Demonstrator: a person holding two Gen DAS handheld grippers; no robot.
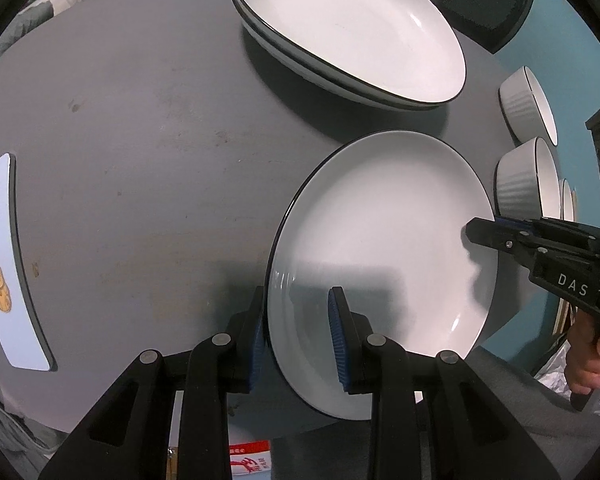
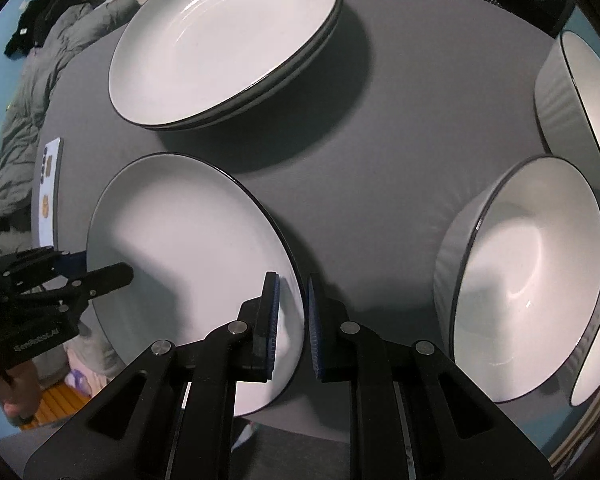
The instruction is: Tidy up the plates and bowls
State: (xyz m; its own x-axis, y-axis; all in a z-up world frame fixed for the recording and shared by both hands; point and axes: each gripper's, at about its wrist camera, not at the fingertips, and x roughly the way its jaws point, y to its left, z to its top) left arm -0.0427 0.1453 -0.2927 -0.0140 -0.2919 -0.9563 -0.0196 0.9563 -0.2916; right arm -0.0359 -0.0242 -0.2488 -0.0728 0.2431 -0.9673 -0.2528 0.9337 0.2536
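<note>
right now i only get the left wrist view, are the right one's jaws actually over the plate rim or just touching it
Observer: Over it. The right gripper straddles the rim of the plate, one pad over the white face, the other beyond the edge. I can't tell if it's clamped.
Operator: ok and is the nearest bowl empty, i mostly see its side
Observer: Yes, the nearest bowl has nothing inside. It stands on the table, apart from the plate.

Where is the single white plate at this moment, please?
The single plate lies at the near table edge, just in front of the stacked plates, bowls to its right, with the left tongs and right tongs straddling opposite rims.
</note>
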